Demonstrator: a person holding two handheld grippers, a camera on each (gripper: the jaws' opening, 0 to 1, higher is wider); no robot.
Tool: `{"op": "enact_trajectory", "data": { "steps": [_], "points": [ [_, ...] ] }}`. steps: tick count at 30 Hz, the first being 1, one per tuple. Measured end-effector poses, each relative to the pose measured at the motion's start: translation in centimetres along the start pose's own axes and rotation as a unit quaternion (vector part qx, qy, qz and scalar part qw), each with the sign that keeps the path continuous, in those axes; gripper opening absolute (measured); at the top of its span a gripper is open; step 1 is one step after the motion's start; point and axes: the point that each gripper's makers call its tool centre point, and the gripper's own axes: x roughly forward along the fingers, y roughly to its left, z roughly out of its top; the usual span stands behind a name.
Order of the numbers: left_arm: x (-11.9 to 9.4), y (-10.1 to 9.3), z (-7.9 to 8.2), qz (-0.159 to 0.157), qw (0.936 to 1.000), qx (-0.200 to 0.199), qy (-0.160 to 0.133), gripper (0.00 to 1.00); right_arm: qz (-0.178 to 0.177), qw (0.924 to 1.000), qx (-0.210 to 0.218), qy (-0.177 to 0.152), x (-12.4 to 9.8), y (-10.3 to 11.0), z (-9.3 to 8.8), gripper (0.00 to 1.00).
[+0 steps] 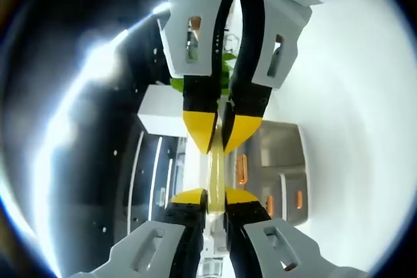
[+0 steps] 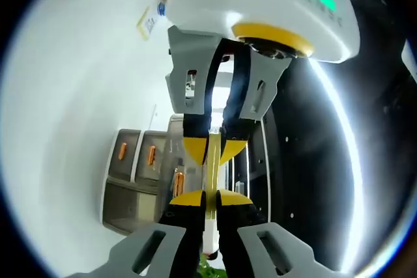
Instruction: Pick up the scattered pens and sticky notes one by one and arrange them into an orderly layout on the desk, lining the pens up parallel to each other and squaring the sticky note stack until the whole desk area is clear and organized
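Both my grippers pinch one yellow pen between them, end to end.

In the left gripper view my left gripper (image 1: pixel 215 198) is closed on the near end of the yellow pen (image 1: pixel 216 167); my right gripper (image 1: pixel 223 136) comes in from the top, clamped on the far end. In the right gripper view it's mirrored: right gripper (image 2: pixel 208 198) is closed on the pen (image 2: pixel 212 167), left gripper (image 2: pixel 210 149) opposite. Pen spans the gap, held up in the air (no desk under it). Behind: grey cabinets (image 1: pixel 280 161) with orange handles, white wall (image 2: pixel 71 96).
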Motion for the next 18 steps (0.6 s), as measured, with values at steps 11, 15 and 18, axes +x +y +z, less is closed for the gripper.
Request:
{"op": "enact_trajectory", "data": {
  "steps": [11,15,18],
  "points": [
    [0.0,0.0,-1.0,0.000,0.9996,-0.021,0.017,0.07,0.030,0.9985,0.043,0.016,0.2,0.3,-2.4,0.08],
    [0.2,0.0,-0.5,0.001,0.9996,-0.023,0.016,0.07,0.038,0.9977,0.055,0.016,0.1,0.4,-2.5,0.08],
    [0.1,-0.3,0.3,-0.001,0.9998,-0.017,0.012,0.09,0.060,0.9949,0.080,0.014,0.0,0.6,-2.8,0.08]
  ]
}}
